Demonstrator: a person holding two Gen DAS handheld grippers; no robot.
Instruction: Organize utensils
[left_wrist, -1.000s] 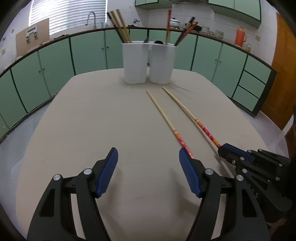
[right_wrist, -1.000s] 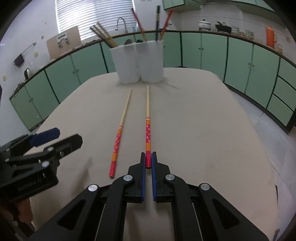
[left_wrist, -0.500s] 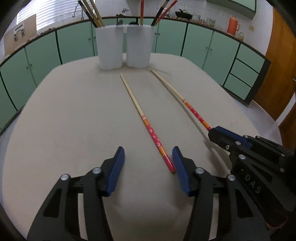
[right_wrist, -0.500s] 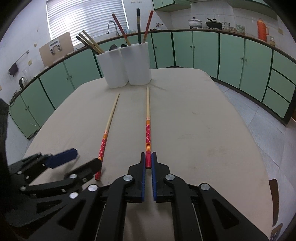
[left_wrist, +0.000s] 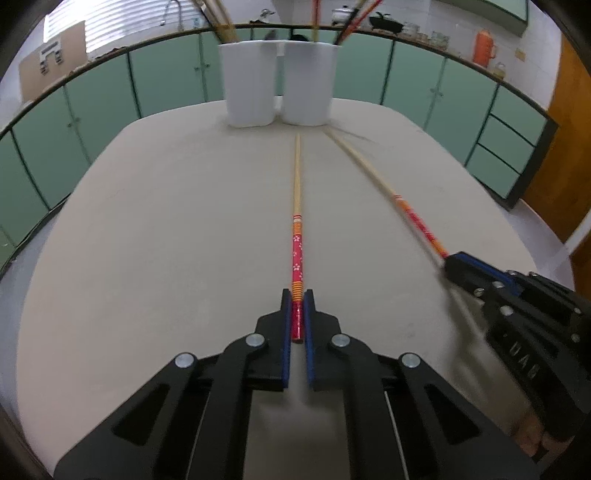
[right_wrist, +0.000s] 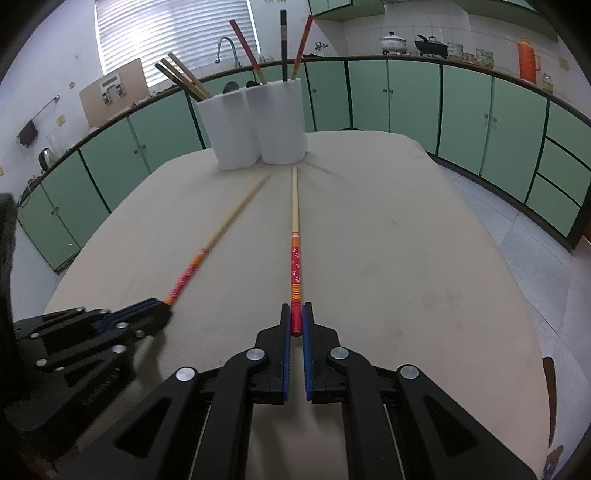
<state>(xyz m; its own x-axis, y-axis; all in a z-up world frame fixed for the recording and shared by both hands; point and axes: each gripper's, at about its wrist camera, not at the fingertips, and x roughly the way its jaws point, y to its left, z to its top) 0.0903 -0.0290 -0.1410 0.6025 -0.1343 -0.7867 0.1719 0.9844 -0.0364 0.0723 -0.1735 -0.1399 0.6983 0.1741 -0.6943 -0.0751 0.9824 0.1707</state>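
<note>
Two long chopsticks with red and orange patterned ends point toward two white holders (left_wrist: 277, 85) at the far side of the table. My left gripper (left_wrist: 296, 299) is shut on the red end of the left chopstick (left_wrist: 296, 221). My right gripper (right_wrist: 296, 314) is shut on the red end of the right chopstick (right_wrist: 294, 236). The right gripper also shows at the right of the left wrist view (left_wrist: 458, 266), holding the right chopstick (left_wrist: 373, 173). The left gripper shows at the left of the right wrist view (right_wrist: 155, 312), holding the left chopstick (right_wrist: 225, 229). The holders (right_wrist: 258, 125) contain several chopsticks and utensils.
The beige table (left_wrist: 166, 221) has rounded edges. Green cabinets (right_wrist: 406, 96) run around the room behind it. A counter with pots and an orange flask (right_wrist: 526, 59) is at the back right.
My left gripper moved right onto the left chopstick's red end and shut on it. My right gripper stays shut on the right chopstick and has lifted slightly.
</note>
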